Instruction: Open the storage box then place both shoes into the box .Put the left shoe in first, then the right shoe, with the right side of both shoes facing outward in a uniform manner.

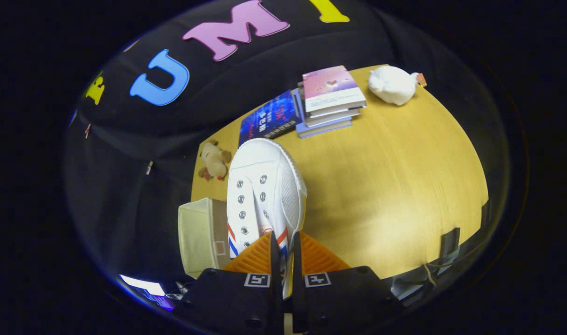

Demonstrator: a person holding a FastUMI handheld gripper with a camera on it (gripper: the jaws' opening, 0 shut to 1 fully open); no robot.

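My gripper [284, 253] is shut on the side wall of a white canvas shoe [264, 186] with red and blue stripes, near its heel opening. The shoe hangs lifted above the yellow wooden table [395, 195], its toe pointing away from me toward the books. Just left of the shoe and lower down stands the cream fabric storage box [200, 235]; I see its side and rim, and whether it holds anything is hidden.
A stack of books [330, 100] and a dark blue book [268, 120] lie at the table's far edge. A white plush [393, 84] sits at the far right corner, a small beige plush toy [213, 160] near the left edge.
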